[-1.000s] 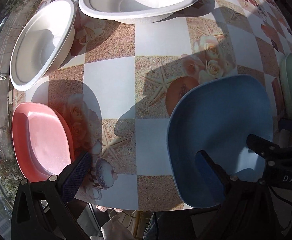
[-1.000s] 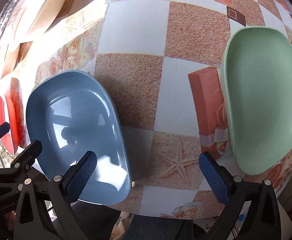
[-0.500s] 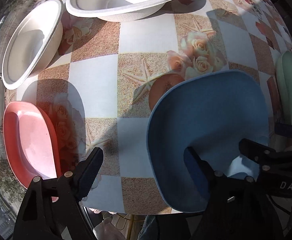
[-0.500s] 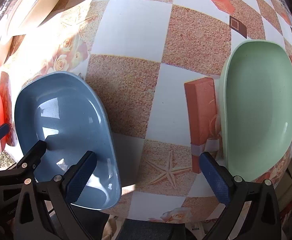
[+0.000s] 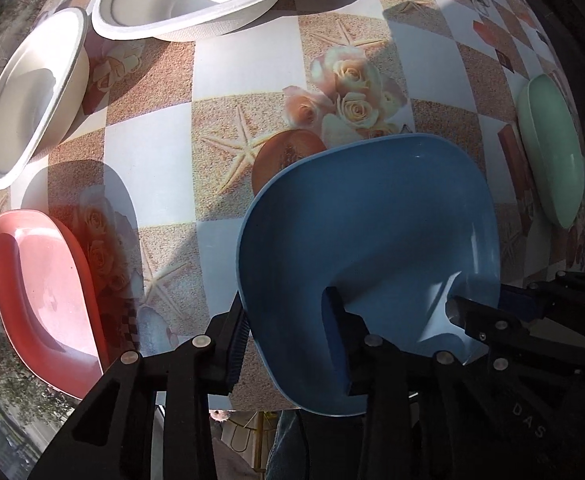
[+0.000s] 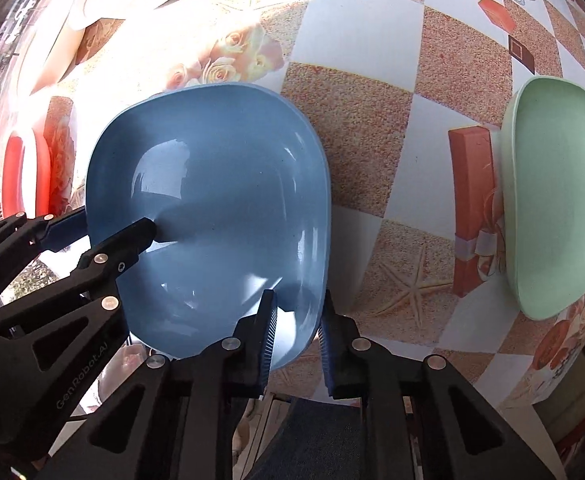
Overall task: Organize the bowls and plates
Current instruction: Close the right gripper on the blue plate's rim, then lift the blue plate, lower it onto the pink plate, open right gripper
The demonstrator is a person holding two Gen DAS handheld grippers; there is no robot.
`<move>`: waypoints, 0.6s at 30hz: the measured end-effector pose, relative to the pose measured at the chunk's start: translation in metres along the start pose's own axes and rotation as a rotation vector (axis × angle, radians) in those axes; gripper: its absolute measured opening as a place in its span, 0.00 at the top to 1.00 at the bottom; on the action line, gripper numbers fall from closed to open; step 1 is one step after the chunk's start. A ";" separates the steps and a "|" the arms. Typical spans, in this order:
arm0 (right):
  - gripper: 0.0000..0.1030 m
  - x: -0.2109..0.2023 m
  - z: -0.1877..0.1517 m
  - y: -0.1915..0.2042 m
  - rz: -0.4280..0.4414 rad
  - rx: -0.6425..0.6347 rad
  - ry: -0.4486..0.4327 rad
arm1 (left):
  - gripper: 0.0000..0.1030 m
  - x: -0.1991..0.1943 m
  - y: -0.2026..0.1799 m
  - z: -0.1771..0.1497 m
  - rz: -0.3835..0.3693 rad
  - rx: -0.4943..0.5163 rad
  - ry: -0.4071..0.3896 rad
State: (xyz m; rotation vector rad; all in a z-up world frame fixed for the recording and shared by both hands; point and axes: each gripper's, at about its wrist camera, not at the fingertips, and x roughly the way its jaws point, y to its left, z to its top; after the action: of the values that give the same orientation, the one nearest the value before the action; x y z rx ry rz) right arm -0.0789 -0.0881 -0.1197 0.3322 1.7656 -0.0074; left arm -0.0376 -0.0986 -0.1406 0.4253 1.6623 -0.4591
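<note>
Straddling the near rim of the blue bowl (image 5: 372,240), the left claw (image 5: 288,340) has one pad outside the wall and one inside, its jaws closing on that rim. On the bowl's opposite near corner the right claw (image 6: 296,332) does the same, its jaws closing with the wall pinched between the ridged pads. Both grips sit right at the tabletop (image 5: 152,148) front edge, and the bowl's near side overhangs it, with floor visible below.

To the left lies the red plate (image 5: 40,284), its outer rim also at the tabletop edge; a checked strip of bare cloth separates it from the blue bowl. To the right, the green bowl (image 6: 552,196) stands well apart across open squares of cloth, close to the right-hand edge. Farther back, two white paper bowls (image 5: 28,92) sit near each other at the far left, leaving the middle of the cloth free.

A second ago both claws stood wide apart, and the blue bowl lay flat on the cloth; now it fills more of each view and looks tipped up off the surface.
</note>
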 end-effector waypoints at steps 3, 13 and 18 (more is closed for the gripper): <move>0.78 0.000 -0.002 -0.009 0.051 0.027 0.014 | 0.62 -0.006 0.000 -0.004 0.003 0.028 -0.015; 0.78 -0.011 0.001 -0.010 0.024 -0.007 0.003 | 0.62 -0.038 0.003 -0.006 0.016 0.037 -0.092; 0.78 -0.016 0.000 -0.007 0.021 -0.011 -0.021 | 0.63 -0.049 0.010 -0.012 0.023 0.034 -0.123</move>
State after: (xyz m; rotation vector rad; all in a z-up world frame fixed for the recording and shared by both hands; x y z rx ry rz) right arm -0.0775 -0.0982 -0.1053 0.3418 1.7407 0.0143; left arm -0.0361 -0.0848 -0.0907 0.4324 1.5314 -0.4877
